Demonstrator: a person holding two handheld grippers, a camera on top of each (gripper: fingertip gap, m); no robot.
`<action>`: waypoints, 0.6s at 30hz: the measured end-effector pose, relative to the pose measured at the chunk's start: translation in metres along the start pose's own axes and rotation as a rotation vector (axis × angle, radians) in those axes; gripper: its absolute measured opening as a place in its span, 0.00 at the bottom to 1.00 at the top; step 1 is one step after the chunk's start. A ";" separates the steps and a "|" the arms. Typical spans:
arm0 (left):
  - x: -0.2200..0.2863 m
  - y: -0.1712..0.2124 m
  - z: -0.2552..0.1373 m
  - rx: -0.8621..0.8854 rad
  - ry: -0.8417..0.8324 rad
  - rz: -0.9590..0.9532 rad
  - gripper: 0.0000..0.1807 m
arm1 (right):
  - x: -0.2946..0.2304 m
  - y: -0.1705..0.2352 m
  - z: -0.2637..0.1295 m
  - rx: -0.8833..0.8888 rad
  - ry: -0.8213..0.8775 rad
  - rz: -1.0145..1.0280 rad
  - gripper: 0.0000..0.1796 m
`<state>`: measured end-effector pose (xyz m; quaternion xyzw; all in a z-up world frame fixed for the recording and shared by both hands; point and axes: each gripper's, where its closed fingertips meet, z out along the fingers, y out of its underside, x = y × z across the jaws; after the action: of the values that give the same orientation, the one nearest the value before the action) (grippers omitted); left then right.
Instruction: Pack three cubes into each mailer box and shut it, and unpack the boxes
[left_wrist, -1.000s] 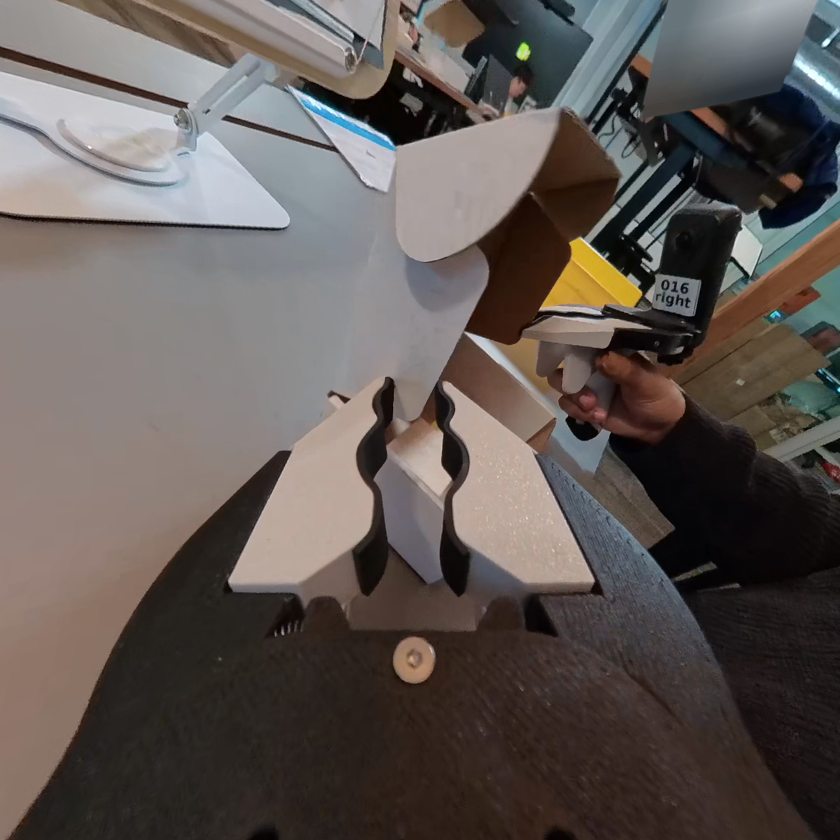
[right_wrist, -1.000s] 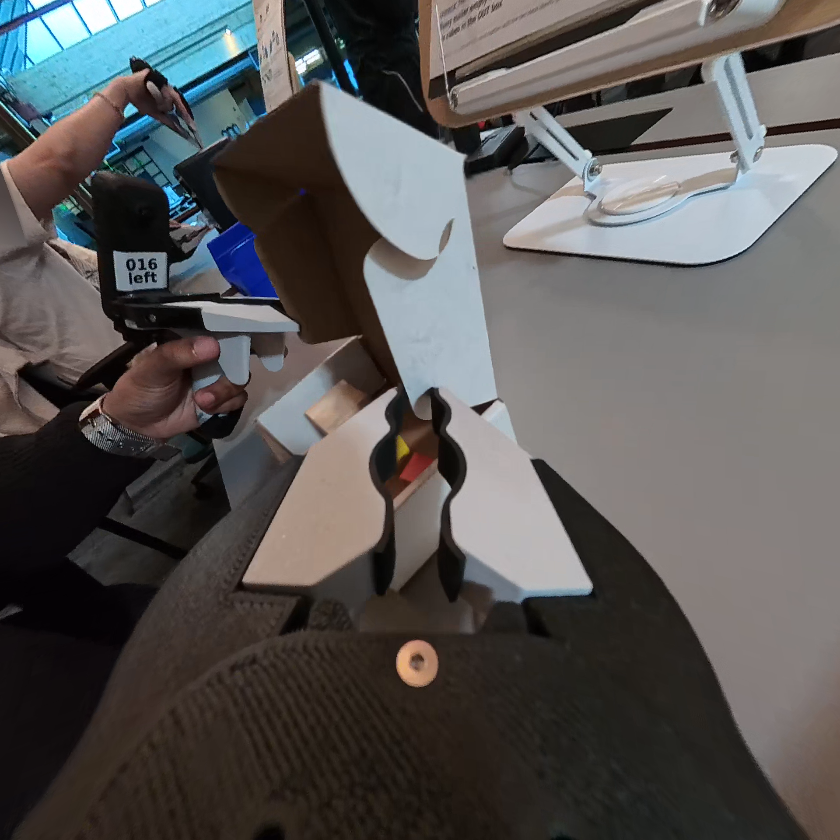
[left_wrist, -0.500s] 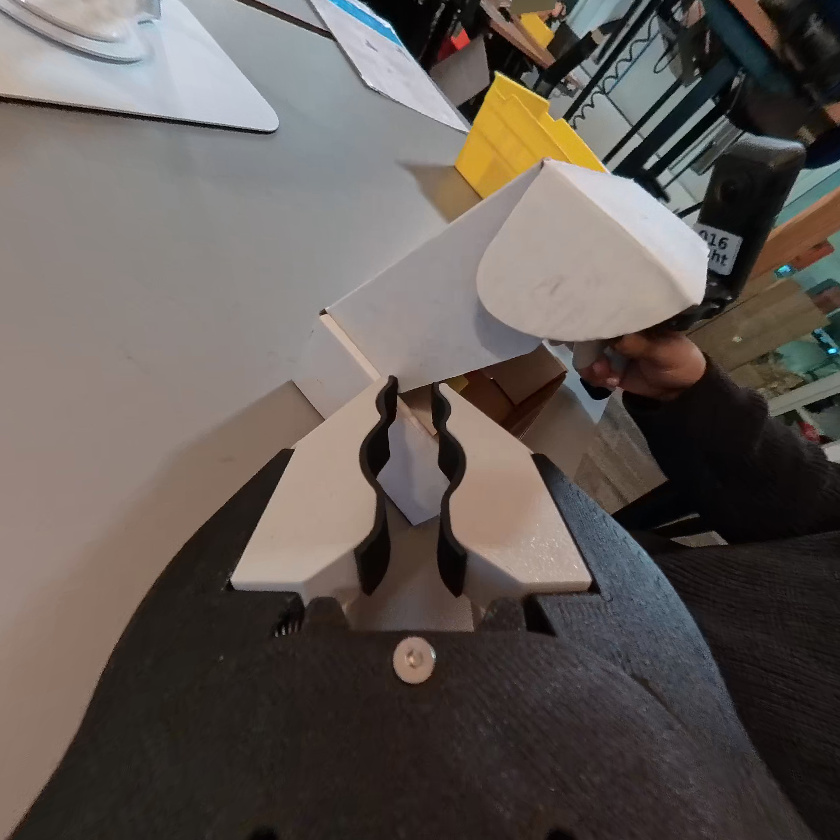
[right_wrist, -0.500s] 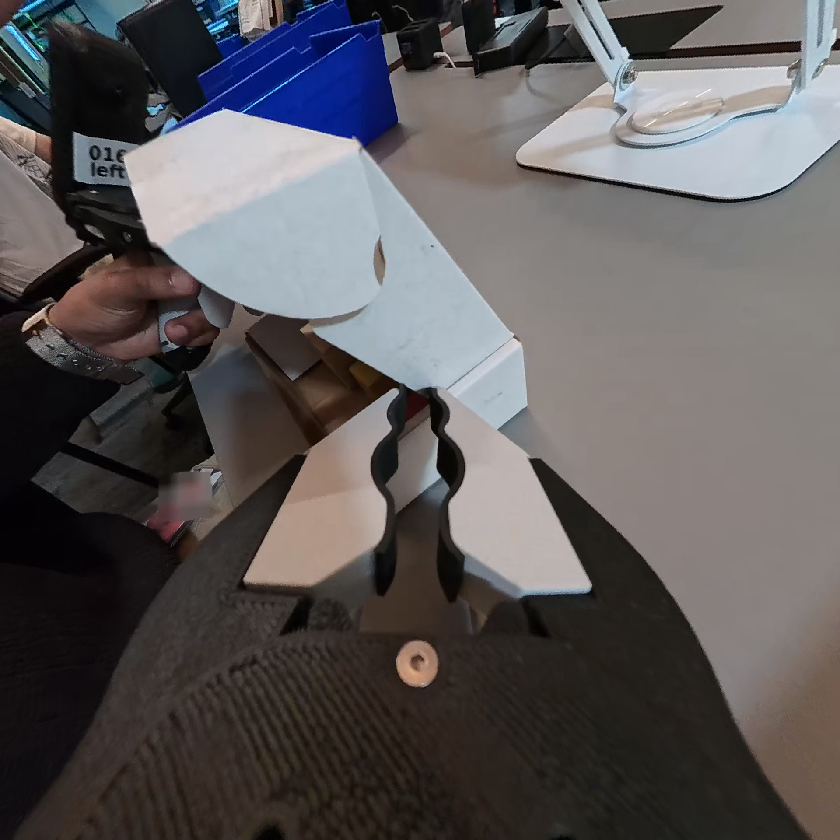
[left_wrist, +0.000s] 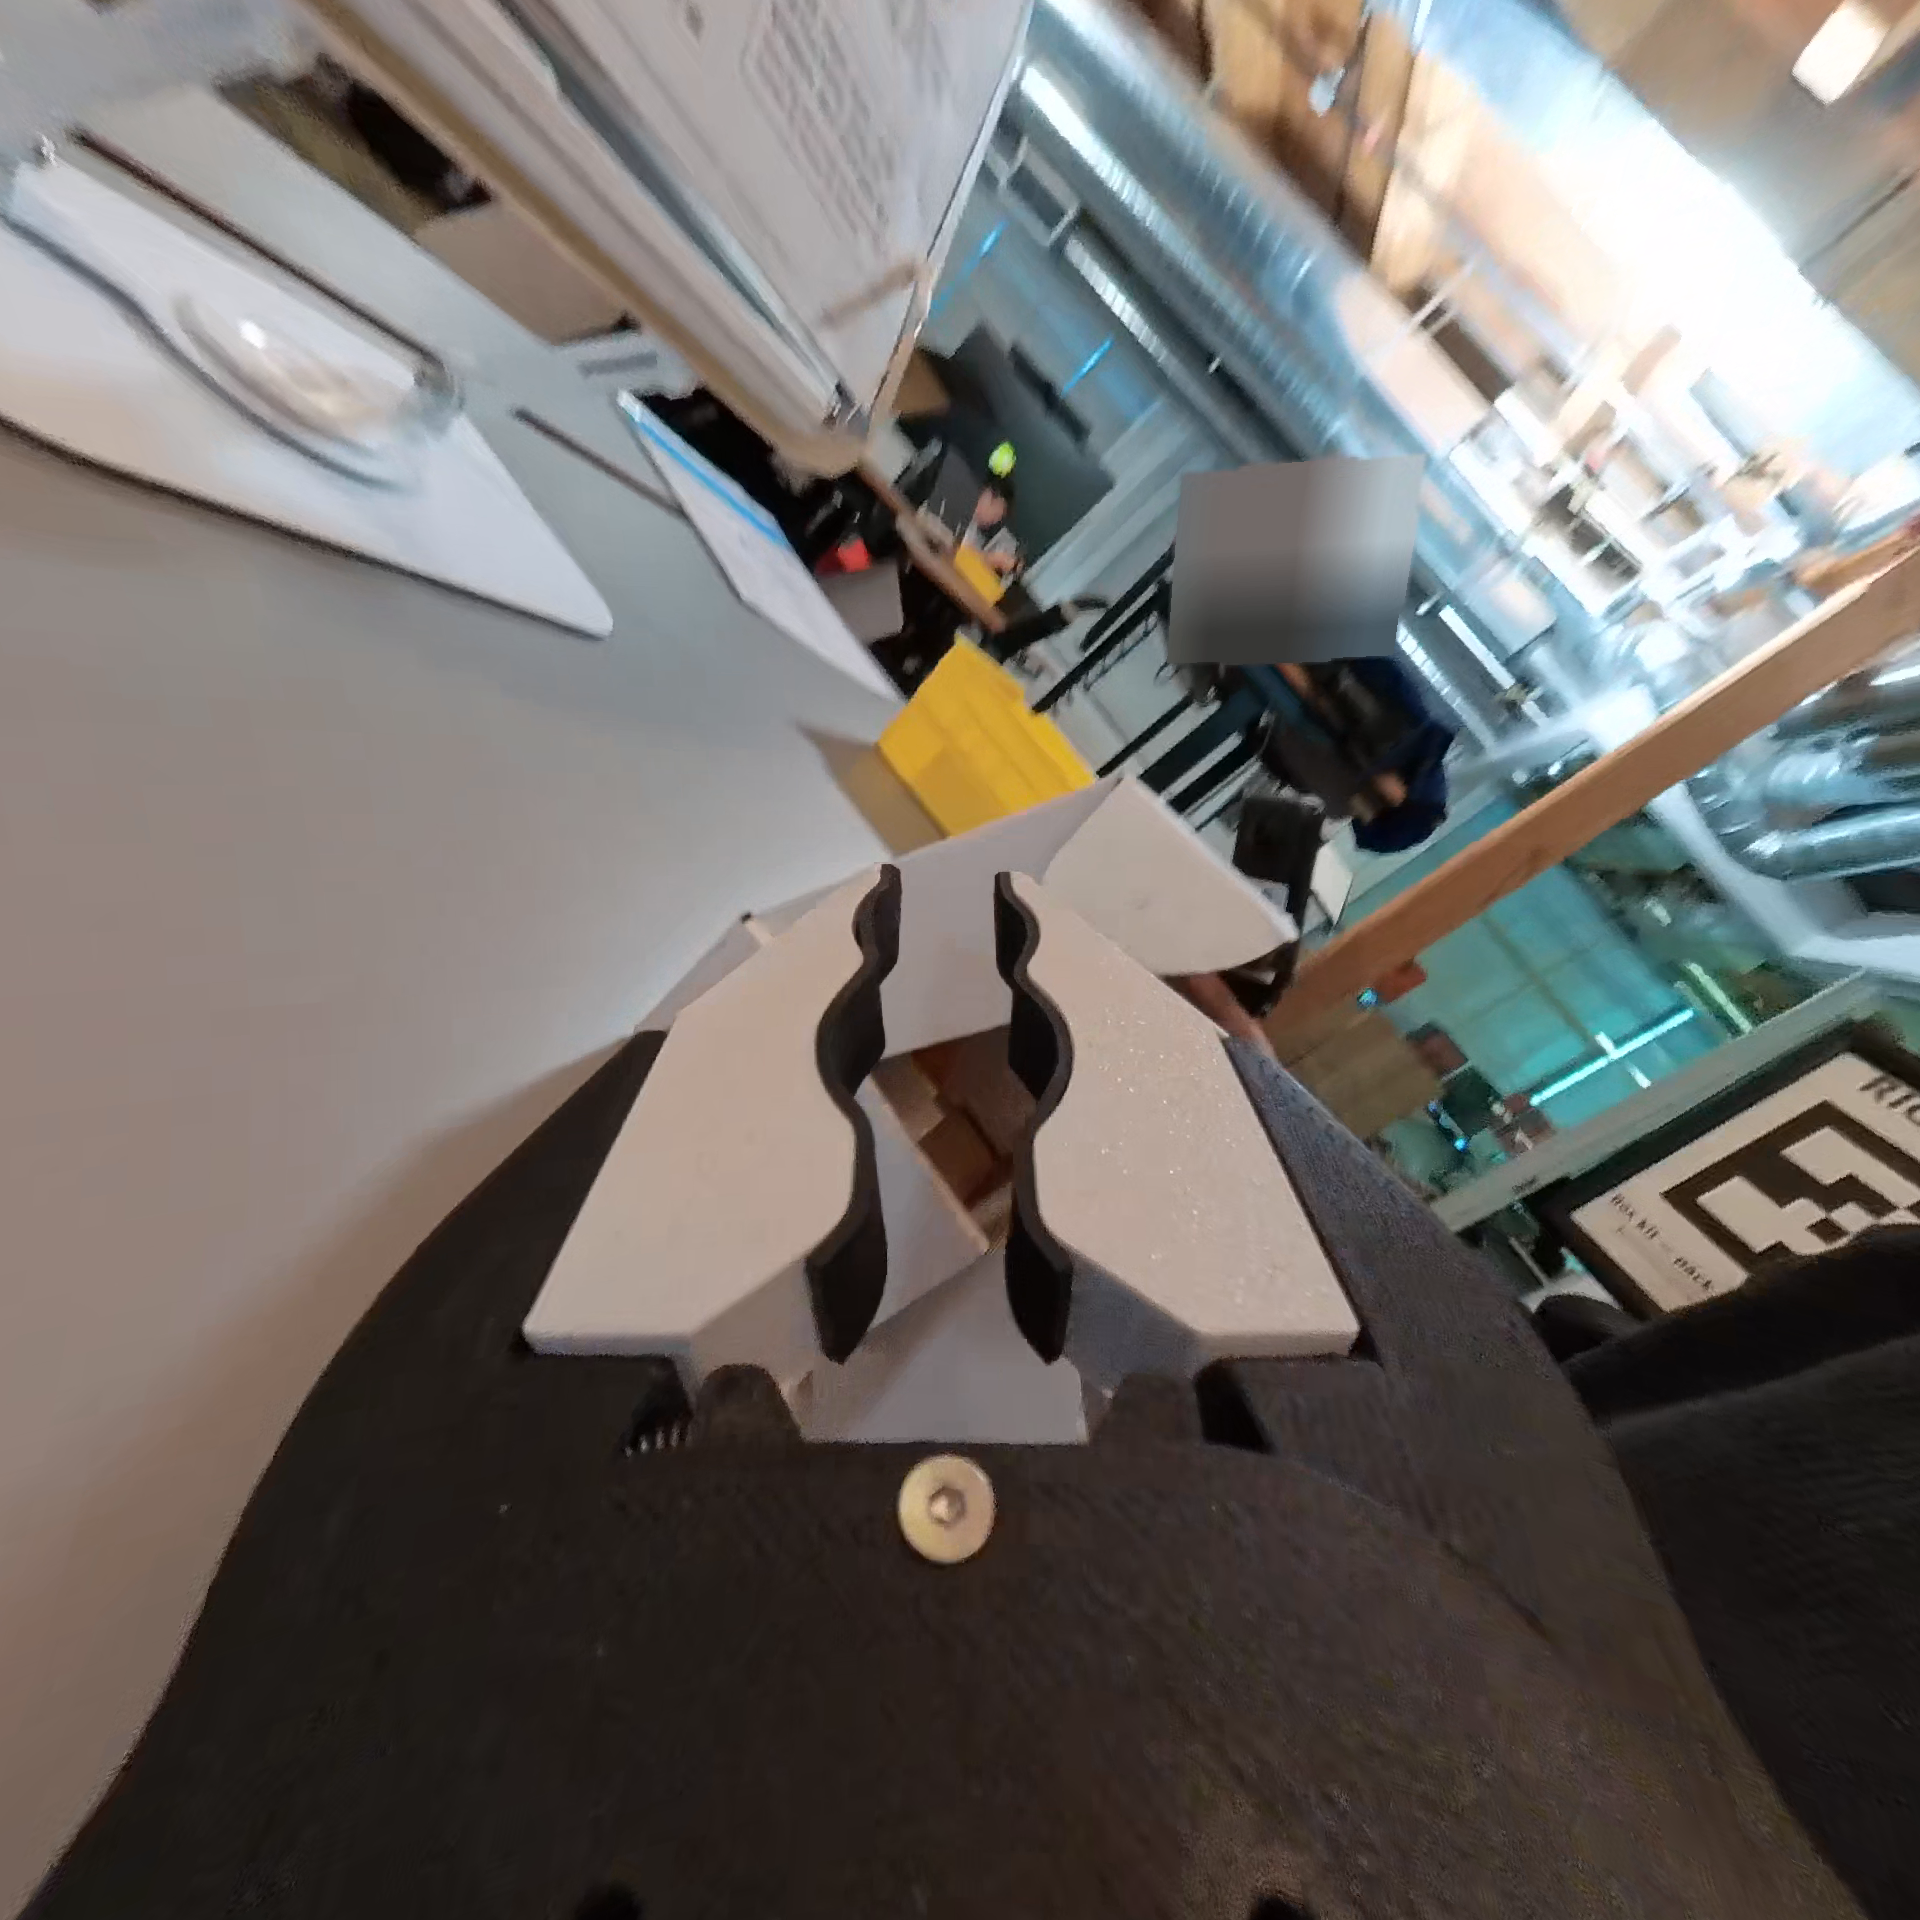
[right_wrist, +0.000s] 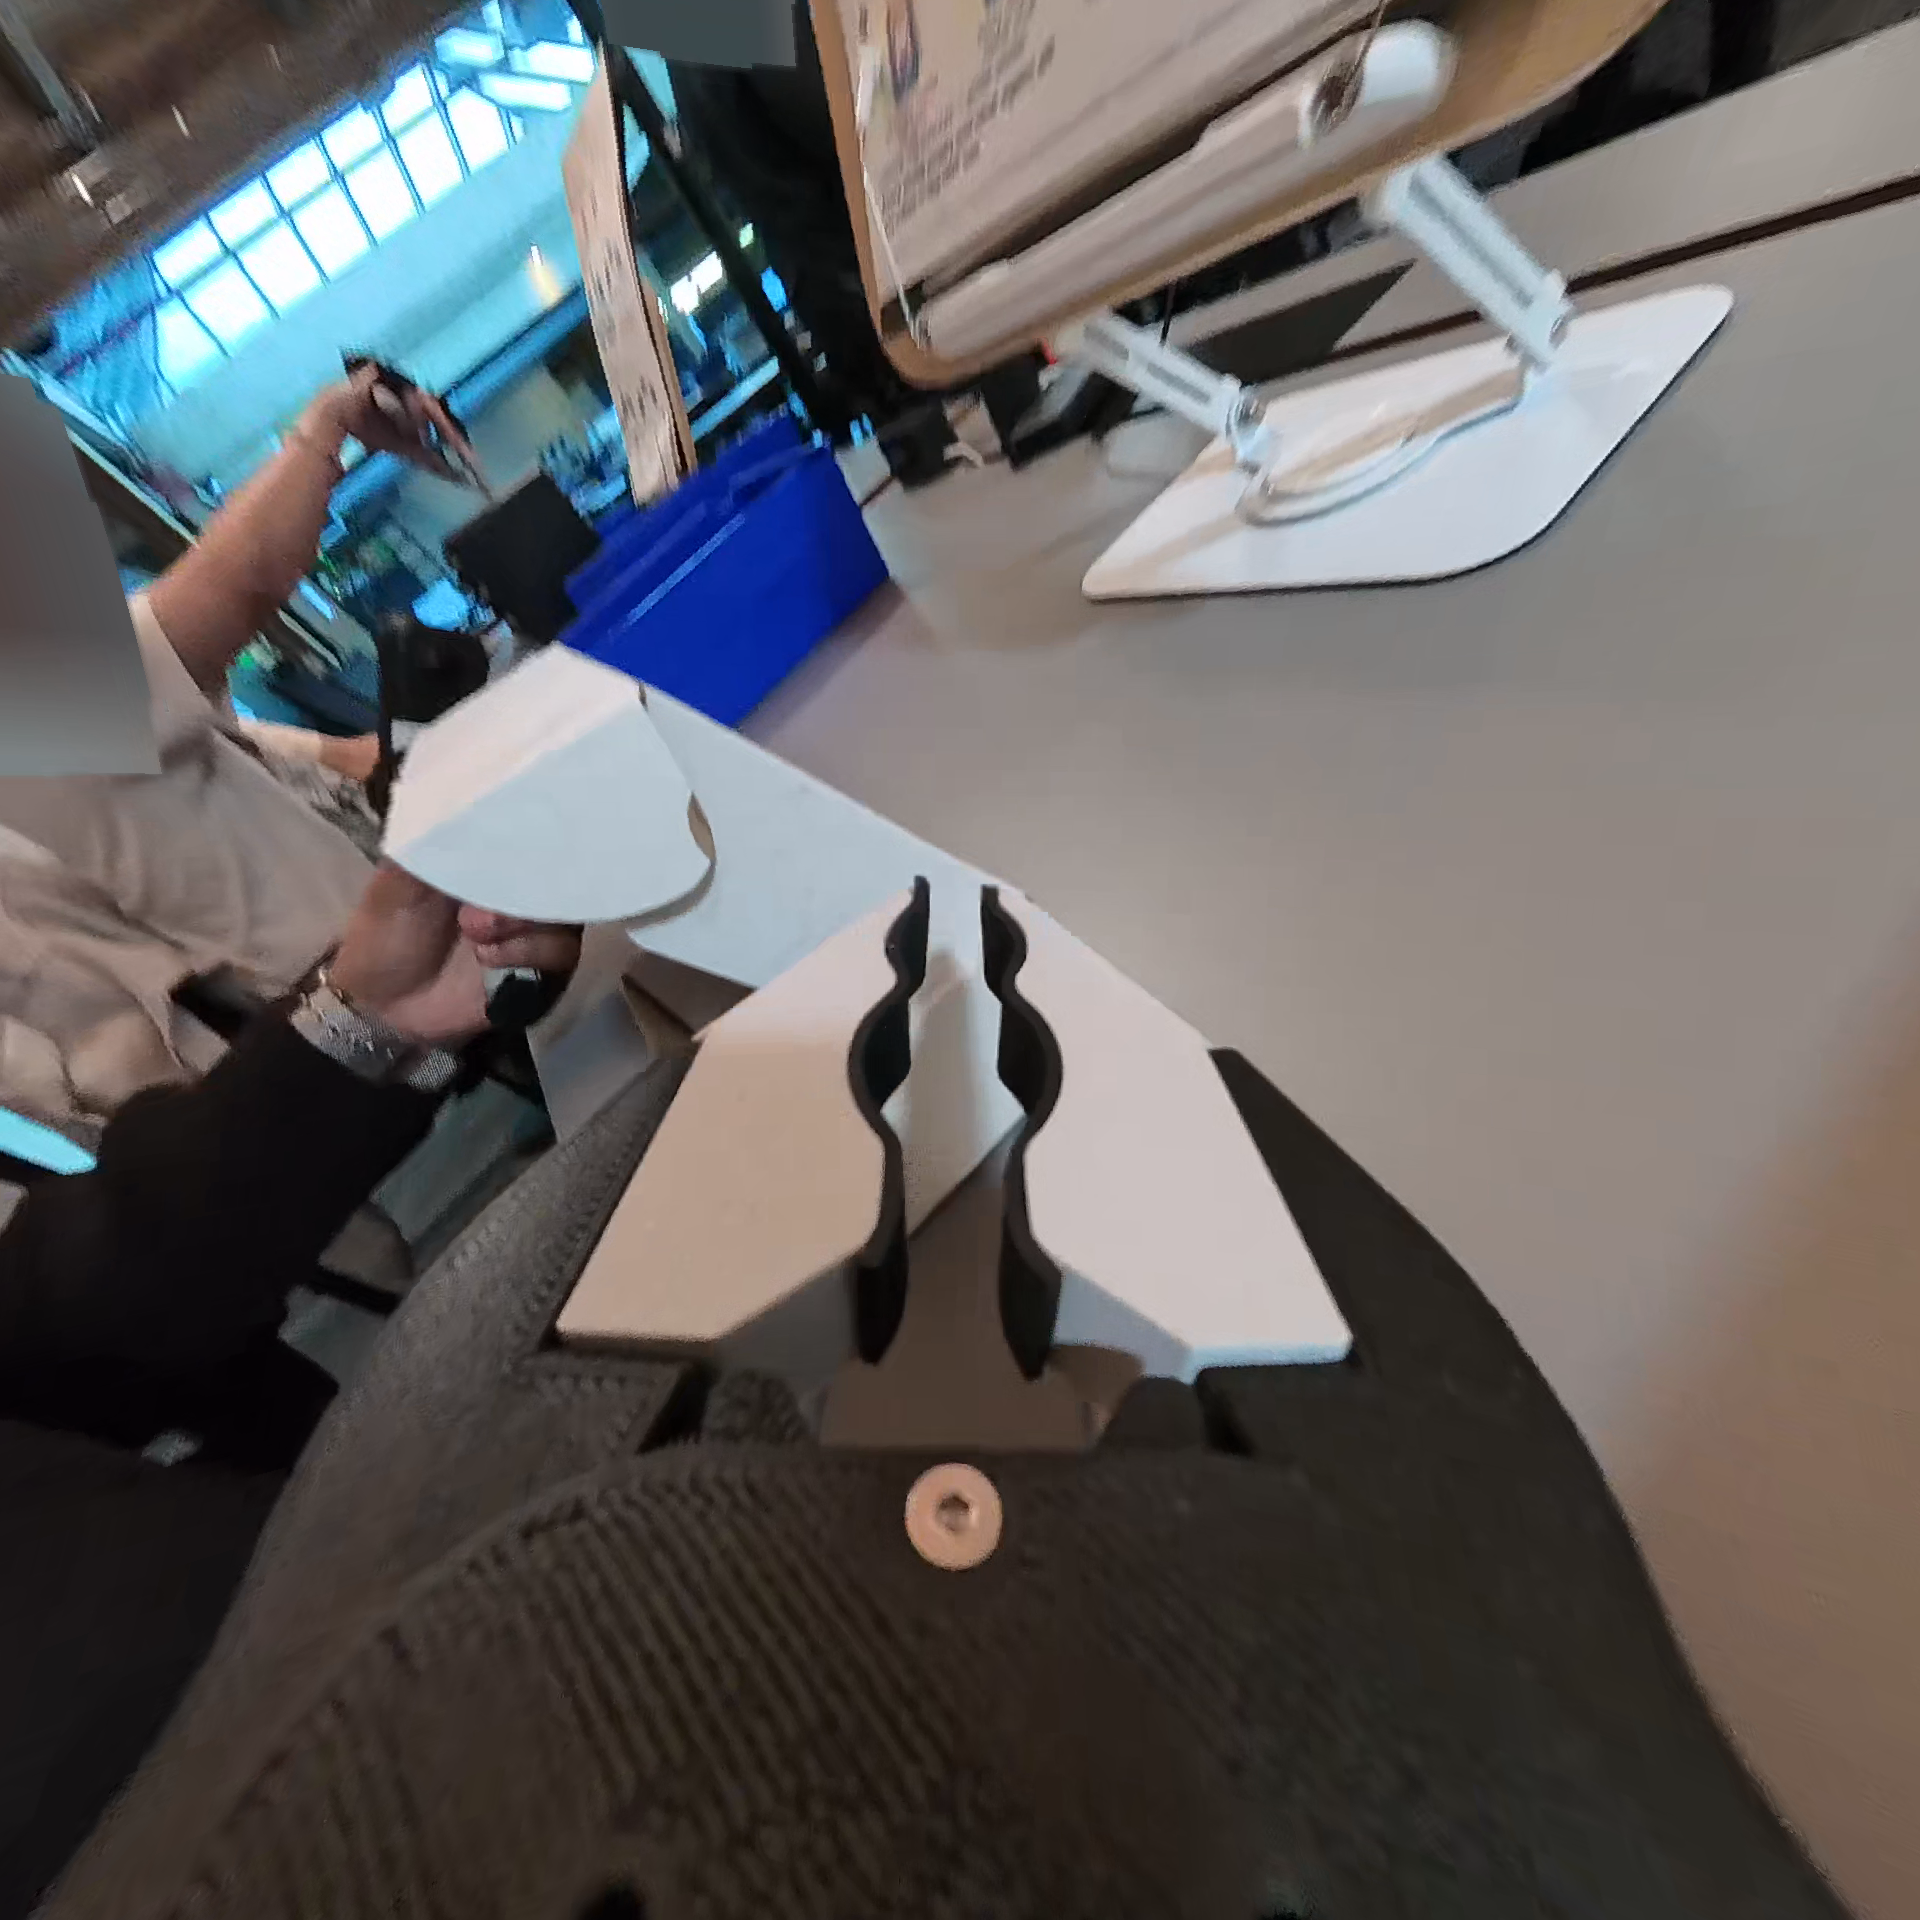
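A white mailer box lies on the grey table (left_wrist: 312, 852). Its lid (left_wrist: 945, 966) is lowered almost flat over the box. The lid's rounded front flap (left_wrist: 1153, 894) sticks out past the fingertips. My left gripper (left_wrist: 943, 894) is closed on the lid's left side. Through the gap between its fingers I see the brown inside of the box (left_wrist: 956, 1132) with tan shapes; I cannot make out the cubes. My right gripper (right_wrist: 951, 904) is closed on the lid (right_wrist: 810, 862) at its right side. The flap (right_wrist: 540, 821) hides most of the hand (right_wrist: 416, 987) holding the left gripper.
A white stand base (right_wrist: 1403, 447) with a tilted board is at the back of the table and also shows in the left wrist view (left_wrist: 312, 468). Yellow bins (left_wrist: 977, 748) stand to the right, blue bins (right_wrist: 727, 582) to the left. A seated person (right_wrist: 208, 831) is beyond the left edge. Tip to tip, the grippers are about 20 cm apart. The right tips stand about 30 cm off the white stand base (right_wrist: 1403, 447). It turns up in the left wrist view (left_wrist: 397, 435) as well.
The lid has swung from upright down to almost flat over the box. Both grippers came down with it, still on its sides. The cubes seen earlier are now covered.
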<state>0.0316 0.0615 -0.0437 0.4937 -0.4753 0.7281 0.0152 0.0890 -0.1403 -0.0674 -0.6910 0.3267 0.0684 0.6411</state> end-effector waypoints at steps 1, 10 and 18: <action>0.004 -0.004 -0.001 0.027 0.019 0.009 0.10 | 0.000 -0.006 -0.002 0.034 0.002 0.006 0.05; 0.031 -0.004 0.012 0.057 0.035 0.211 0.34 | -0.037 -0.040 -0.016 0.263 -0.027 -0.245 0.05; 0.055 -0.014 0.007 0.130 0.184 0.156 0.41 | -0.078 -0.043 -0.018 0.351 -0.176 -0.301 0.12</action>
<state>0.0154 0.0395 0.0062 0.3862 -0.4606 0.7986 -0.0299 0.0451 -0.1306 0.0117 -0.6012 0.1700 -0.0259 0.7804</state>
